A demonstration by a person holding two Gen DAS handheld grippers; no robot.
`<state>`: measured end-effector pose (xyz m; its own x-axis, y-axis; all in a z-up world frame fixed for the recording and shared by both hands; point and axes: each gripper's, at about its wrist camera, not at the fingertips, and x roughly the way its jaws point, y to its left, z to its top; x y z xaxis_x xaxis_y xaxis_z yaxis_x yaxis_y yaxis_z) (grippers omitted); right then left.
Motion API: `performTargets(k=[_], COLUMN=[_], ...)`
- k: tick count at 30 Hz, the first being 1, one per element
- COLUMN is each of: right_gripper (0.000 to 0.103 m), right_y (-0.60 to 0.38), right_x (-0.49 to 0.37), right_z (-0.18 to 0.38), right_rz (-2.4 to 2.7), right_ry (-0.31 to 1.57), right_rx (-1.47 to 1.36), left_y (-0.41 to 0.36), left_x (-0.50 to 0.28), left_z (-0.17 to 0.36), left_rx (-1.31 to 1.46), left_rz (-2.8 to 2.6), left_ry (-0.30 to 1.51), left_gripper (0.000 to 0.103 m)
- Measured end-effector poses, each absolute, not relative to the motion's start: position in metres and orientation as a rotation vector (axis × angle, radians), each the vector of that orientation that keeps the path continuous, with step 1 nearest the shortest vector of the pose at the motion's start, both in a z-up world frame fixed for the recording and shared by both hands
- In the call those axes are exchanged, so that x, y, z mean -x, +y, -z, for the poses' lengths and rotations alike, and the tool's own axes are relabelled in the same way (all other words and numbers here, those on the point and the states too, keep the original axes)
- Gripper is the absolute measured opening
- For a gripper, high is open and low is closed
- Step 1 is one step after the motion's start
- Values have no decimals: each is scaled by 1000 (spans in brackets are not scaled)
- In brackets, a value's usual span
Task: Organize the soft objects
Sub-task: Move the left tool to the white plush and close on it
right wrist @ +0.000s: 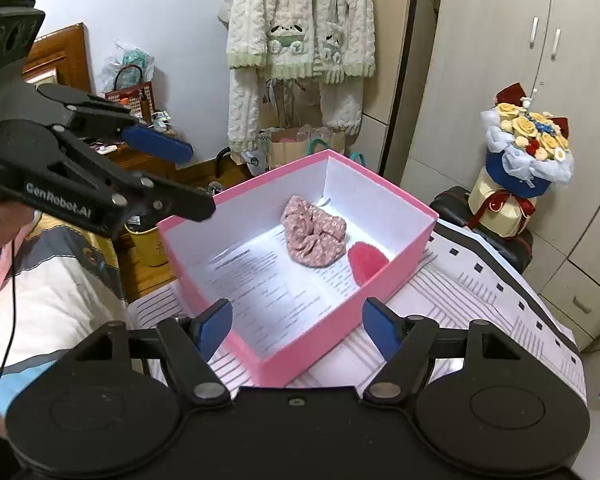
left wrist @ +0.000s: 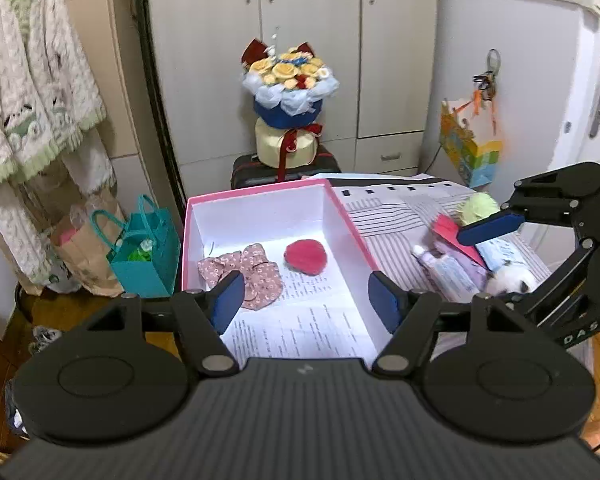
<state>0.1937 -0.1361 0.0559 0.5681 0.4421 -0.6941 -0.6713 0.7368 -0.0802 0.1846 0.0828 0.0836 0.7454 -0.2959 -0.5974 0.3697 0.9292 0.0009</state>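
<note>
Two claws spread and empty above the pink box (left wrist: 260, 216).
Left claw (left wrist: 306, 298) and right claw (right wrist: 298, 328) hover; floral scrunchie (left wrist: 242, 272) and red pad (left wrist: 306, 256) lie inside. Both look light, limp; pinch mid-fold.

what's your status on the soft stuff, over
Left gripper and right gripper open, nothing in either. Floral scrunchie and red pad in pink box. Green pompom, panda plush outside it. Nothing blocking.
</note>
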Motion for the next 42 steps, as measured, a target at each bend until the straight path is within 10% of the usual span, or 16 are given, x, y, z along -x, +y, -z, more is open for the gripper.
performTargets(k=[20, 42], right_gripper=[82, 83], right_y=[-208, -302], right_x=[-82, -83], right_z=[-40, 71], right_rz=[-603, -448], right_ry=[665, 700], right_rx=[314, 198], left_y=[12, -96], left_x=[-73, -113], left_z=[-74, 19], left_rx=[-311, -314], left_rz=[575, 829], left_ry=[585, 679], left_gripper=[80, 80])
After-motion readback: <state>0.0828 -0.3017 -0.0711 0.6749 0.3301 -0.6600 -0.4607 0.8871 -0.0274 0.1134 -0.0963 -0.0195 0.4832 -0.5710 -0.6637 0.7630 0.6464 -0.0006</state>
